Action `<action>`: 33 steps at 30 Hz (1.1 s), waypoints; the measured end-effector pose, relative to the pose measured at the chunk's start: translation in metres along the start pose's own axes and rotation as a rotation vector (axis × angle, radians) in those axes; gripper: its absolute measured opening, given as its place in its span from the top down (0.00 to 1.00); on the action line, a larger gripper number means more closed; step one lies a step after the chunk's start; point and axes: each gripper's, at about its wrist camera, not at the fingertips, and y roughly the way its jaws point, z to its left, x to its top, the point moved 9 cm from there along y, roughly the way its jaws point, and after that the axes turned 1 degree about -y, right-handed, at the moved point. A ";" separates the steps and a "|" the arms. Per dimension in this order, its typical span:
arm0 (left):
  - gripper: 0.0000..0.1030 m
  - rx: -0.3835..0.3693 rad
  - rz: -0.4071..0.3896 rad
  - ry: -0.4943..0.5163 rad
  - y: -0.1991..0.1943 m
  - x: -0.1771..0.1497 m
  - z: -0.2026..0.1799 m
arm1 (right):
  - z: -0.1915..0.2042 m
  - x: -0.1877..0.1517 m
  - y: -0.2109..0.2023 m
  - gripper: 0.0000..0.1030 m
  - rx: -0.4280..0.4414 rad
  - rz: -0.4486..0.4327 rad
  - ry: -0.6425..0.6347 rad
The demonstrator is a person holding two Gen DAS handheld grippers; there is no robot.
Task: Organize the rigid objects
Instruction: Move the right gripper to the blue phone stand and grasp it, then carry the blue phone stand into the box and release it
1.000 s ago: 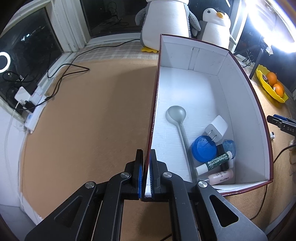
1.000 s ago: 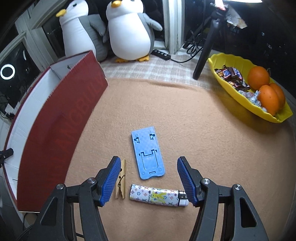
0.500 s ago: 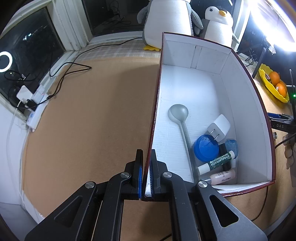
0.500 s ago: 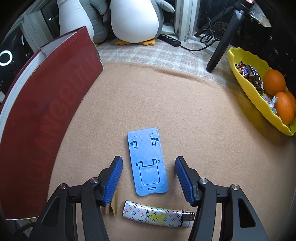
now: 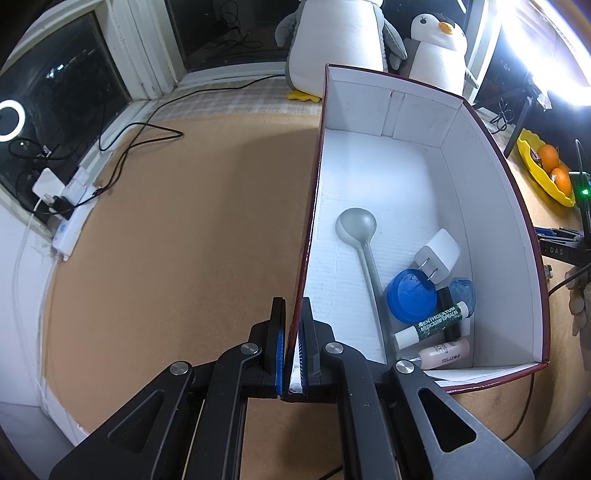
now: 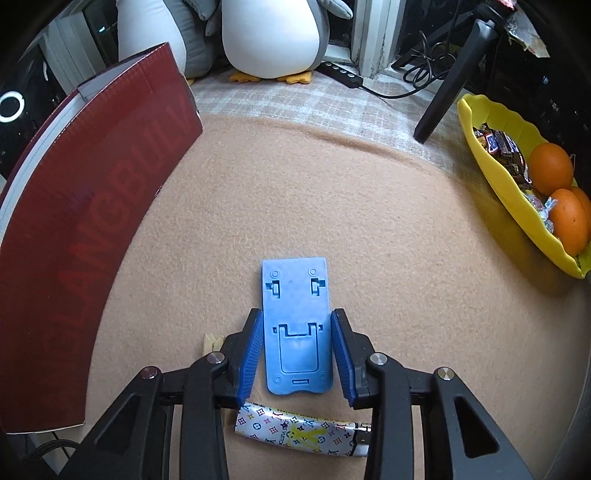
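Tan felt tabletop (image 6: 332,192) by a window, two stuffed penguins (image 6: 273,33) at the back. Left gripper (image 5: 291,350) clamped on the near wall of the red box (image 5: 491,206), which holds a spoon (image 5: 356,225), charger (image 5: 439,254), blue lid (image 5: 412,295) and tubes. Right gripper (image 6: 296,350) closing around the blue phone stand (image 6: 295,321) lying flat between its jaws; pads at its edges, contact unclear. Patterned lighter (image 6: 299,434) and clothespin (image 6: 211,341) just beside.

You see a dark window (image 5: 66,92) at upper left. Bright light (image 5: 550,48) glares upper right, over tan felt (image 5: 184,229).
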 end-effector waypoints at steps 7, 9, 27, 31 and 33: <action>0.95 -0.008 -0.002 -0.002 0.001 0.000 -0.001 | -0.001 -0.002 -0.018 0.68 -0.011 -0.031 0.032; 0.95 -0.011 -0.002 -0.004 0.001 0.000 0.000 | -0.001 -0.001 -0.028 0.68 -0.011 -0.050 0.042; 0.95 -0.075 -0.026 -0.011 0.002 0.002 0.002 | 0.092 0.021 -0.127 0.68 0.041 -0.250 -0.067; 0.95 -0.093 -0.031 -0.013 0.002 0.003 0.001 | 0.125 0.019 -0.137 0.68 0.068 -0.262 -0.104; 0.95 -0.100 -0.033 -0.012 0.003 0.003 0.002 | 0.138 0.018 -0.139 0.68 0.078 -0.264 -0.121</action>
